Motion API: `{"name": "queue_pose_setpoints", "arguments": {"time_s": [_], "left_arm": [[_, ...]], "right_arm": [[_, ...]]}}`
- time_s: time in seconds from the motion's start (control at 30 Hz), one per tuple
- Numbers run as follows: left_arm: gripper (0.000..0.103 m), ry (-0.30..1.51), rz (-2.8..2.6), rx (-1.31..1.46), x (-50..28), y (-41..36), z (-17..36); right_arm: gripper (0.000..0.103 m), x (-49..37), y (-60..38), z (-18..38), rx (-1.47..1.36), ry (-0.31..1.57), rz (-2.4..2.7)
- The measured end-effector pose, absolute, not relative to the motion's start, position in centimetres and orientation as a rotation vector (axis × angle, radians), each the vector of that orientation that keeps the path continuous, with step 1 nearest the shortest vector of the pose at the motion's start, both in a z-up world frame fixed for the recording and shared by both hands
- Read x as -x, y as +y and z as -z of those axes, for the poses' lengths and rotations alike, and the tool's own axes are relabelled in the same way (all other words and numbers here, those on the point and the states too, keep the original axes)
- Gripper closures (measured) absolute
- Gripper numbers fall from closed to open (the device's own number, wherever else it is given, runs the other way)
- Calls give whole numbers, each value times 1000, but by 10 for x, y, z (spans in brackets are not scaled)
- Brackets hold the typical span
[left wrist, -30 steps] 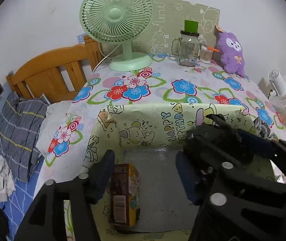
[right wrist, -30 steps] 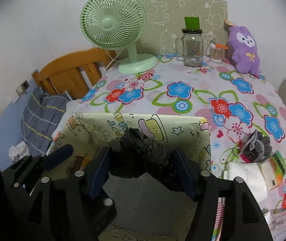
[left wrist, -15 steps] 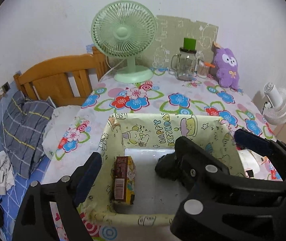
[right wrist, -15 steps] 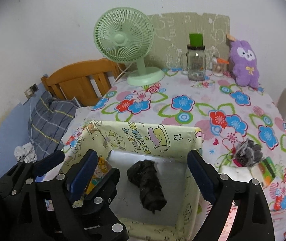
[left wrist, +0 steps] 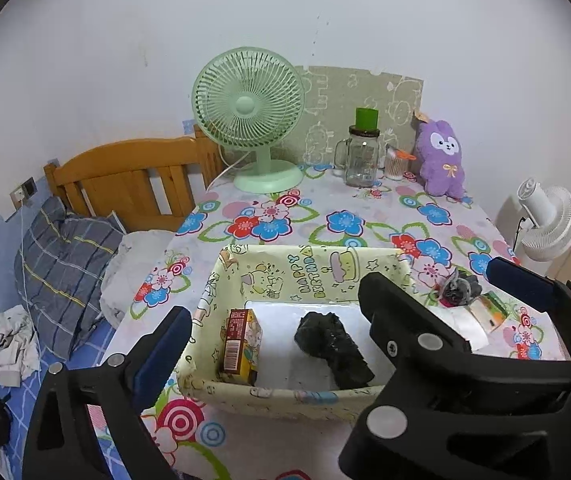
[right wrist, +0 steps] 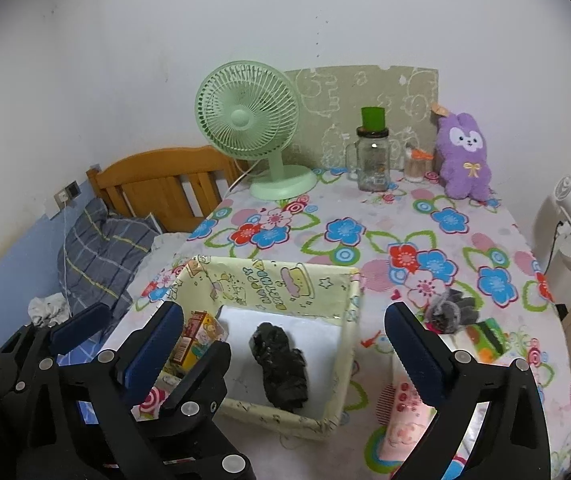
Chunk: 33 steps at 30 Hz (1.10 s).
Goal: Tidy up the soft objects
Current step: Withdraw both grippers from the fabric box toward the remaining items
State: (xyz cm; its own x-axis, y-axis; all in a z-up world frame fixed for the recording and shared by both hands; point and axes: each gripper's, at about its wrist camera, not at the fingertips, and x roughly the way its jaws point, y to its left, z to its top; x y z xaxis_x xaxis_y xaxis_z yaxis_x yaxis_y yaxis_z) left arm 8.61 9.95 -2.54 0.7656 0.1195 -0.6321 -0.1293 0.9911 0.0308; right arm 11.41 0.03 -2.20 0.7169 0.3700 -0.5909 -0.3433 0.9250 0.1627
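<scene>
Two pairs of tongs hang over the near edge of a table (right wrist: 365, 208) dressed in a glossy cloth of big red, blue and pink flowers. The left tongs (left wrist: 269, 316) are spread wide with nothing between the blue pads, and the right tongs (right wrist: 285, 340) are likewise agape and empty. Under them sits a shallow rectangular box (right wrist: 317, 276), its pale yellow walls wrapped in cartoon birthday paper and its floor plain white. On that floor lies the soft thing: a crumpled black cloth bundle (right wrist: 281, 368), rolled into a lumpy tube, apart from the tongs. A small printed carton (left wrist: 241, 344) stands upright in the box's left corner. On the cloth right of the box rests a grey knitted bundle (right wrist: 451, 312), near a green and orange packet (right wrist: 489, 340).

At the table's far edge, against a white plaster wall, stand a mint-green desk fan (right wrist: 249, 120) with a round grille, a clear glass jar (right wrist: 371, 160) under a green cap, and a fuzzy purple plush rabbit (right wrist: 463, 156). Left of the table a slatted wooden headboard (left wrist: 125, 176) rises over a bed with a grey checked pillow (left wrist: 61, 264). A white floor fan (left wrist: 545, 220) stands to the right.
</scene>
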Motion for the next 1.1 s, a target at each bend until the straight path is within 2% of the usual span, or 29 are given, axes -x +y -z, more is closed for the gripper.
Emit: {"name": "queue_pose_setpoints", "arguments": {"time_s": [0.63,1.1], "left_arm": [[0,572,-56,19,-49,29,-11],[0,570,12,-17,-44,-20,-13]], "right_arm": [[0,-66,-77,-24,-24,528,-312],[0,-57,-119,-24,-24,529,-230]]}}
